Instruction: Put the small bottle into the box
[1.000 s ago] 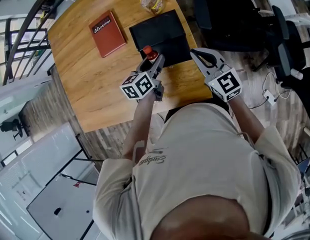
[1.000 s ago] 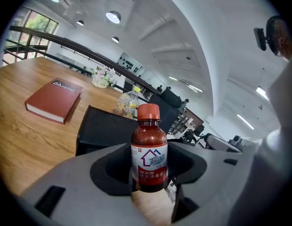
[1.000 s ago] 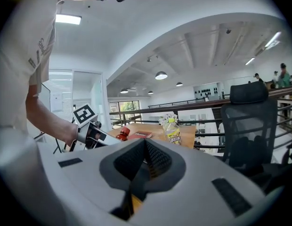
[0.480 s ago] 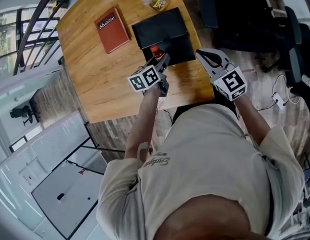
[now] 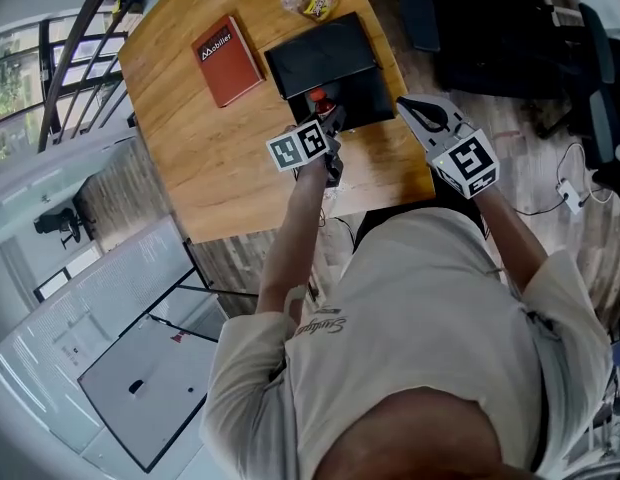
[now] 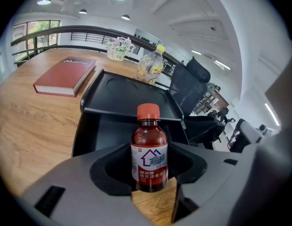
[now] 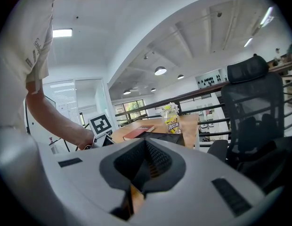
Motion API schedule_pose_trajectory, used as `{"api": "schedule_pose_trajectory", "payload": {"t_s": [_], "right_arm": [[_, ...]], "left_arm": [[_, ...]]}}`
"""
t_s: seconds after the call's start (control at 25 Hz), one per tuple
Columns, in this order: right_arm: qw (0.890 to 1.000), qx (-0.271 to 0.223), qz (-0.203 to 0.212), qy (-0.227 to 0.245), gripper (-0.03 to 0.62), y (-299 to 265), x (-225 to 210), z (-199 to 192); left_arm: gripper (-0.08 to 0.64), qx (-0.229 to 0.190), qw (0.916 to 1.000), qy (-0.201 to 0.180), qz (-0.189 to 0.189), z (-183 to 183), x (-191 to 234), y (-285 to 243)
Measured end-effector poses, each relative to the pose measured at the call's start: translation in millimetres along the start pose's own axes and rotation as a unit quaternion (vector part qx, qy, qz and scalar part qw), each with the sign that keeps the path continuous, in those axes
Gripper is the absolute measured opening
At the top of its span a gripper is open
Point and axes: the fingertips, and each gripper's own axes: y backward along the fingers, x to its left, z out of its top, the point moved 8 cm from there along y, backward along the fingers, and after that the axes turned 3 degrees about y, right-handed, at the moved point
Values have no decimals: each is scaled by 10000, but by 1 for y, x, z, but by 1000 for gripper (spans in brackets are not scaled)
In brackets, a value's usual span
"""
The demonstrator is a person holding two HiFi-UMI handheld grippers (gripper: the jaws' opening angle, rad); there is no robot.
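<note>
Left gripper (image 5: pixel 326 120), clamped on the small bottle (image 6: pixel 149 149), has moved nearer the box (image 5: pixel 320 56); right gripper (image 7: pixel 145 166) closed

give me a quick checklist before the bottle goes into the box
1. small bottle upright in the left gripper jaws: ok
2. cap on: ok
3. box open, lid back: ok
4. box inside free of things: cannot tell
5. bottle over the opening: not ok, table wood shows beneath it
6. right gripper off to the side, jaws together, empty: ok
</note>
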Motion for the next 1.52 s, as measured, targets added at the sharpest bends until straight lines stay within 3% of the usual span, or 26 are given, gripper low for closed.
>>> {"api": "schedule_pose_trajectory", "payload": {"t_s": [0.68,1.24,1.52], "right_arm": [[9998,22,187,-26,-6,-25,-9,8],[9989,94,451,-37,-6,-38,-11,0],[9990,157,425,-30,-6,-33,-8,-6]], "left_arm": [[229,934,9936,258,582,-3,24,-24],[229,1628,9806,-90,1092,0,27,-37],[229,1853,9770,-110,1052,-1,28,-39]]}}
